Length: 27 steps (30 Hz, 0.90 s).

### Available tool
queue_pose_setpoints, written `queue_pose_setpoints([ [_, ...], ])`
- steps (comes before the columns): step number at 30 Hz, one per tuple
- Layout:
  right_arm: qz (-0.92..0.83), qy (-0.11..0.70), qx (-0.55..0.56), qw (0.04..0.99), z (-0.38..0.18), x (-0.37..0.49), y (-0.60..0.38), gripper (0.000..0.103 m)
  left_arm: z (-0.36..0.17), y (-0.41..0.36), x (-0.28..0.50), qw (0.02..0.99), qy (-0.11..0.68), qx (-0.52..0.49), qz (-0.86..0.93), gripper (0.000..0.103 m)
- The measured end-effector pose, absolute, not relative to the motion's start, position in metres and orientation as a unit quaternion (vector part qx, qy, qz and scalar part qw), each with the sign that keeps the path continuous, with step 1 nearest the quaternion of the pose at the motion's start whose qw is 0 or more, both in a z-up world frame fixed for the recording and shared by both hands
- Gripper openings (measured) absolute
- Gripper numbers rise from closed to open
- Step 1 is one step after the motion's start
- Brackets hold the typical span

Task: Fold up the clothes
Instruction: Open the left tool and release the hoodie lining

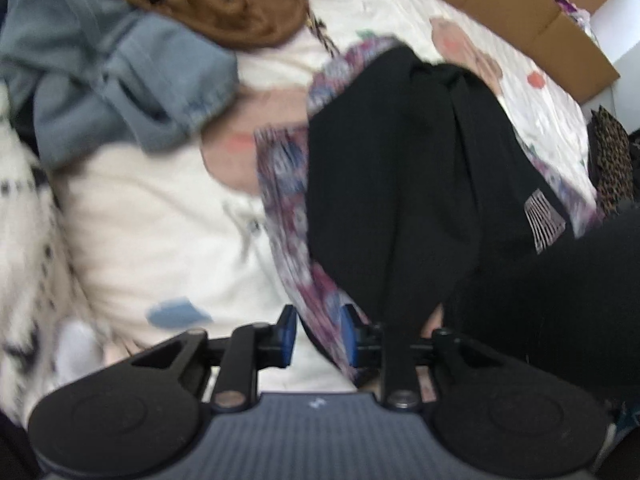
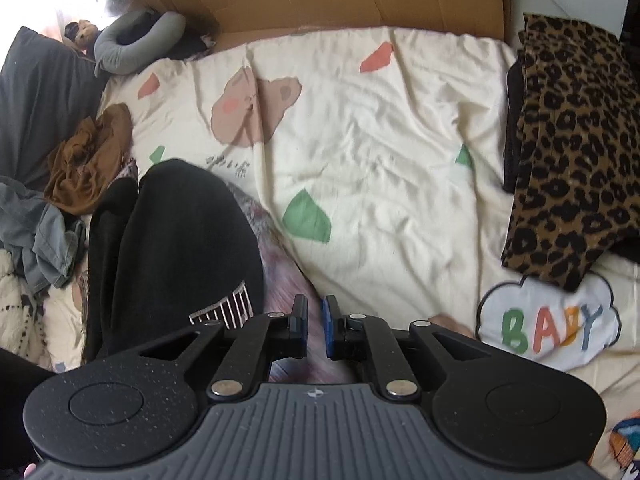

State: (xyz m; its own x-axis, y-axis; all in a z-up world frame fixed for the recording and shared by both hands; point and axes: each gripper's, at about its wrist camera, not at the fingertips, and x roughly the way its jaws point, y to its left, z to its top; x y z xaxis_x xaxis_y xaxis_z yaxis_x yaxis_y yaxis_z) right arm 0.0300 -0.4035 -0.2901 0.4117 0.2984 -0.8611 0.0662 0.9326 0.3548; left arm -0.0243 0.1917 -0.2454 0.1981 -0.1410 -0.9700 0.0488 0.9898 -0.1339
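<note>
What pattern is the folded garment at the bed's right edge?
Leopard print, brown with black spots; clearest in right wrist view.

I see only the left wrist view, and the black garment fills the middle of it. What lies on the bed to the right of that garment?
Observer: A leopard cloth lies folded at the bed's right edge.
Operator: Is something printed on the sheet near it?
Observer: Yes, a white cloud with the word BABY, partly under the cloth's near corner.
Operator: And at the far left corner?
Observer: A grey neck pillow lies there.
</note>
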Motion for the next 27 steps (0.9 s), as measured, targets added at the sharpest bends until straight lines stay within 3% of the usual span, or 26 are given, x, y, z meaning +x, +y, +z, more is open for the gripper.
queue_pose_setpoints([
  [17,0.12,0.523,0.138,0.833,-0.311,0.133,-0.371,0.008,-0.266,0.177,0.144,0.834,0.544,0.023,-0.09,0.028],
  [20,0.133,0.519,0.131,0.834,-0.32,0.155,-0.359,0.018,-0.275,0.171,0.174,0.844,0.526,0.035,-0.102,0.034],
  [25,0.157,0.515,0.126,0.833,-0.335,0.189,-0.335,0.019,-0.29,0.151,0.224,0.859,0.495,0.041,-0.126,0.038],
  [27,0.165,0.514,0.118,0.833,-0.34,0.201,-0.324,0.019,-0.297,0.139,0.24,0.863,0.485,0.044,-0.137,0.045],
])
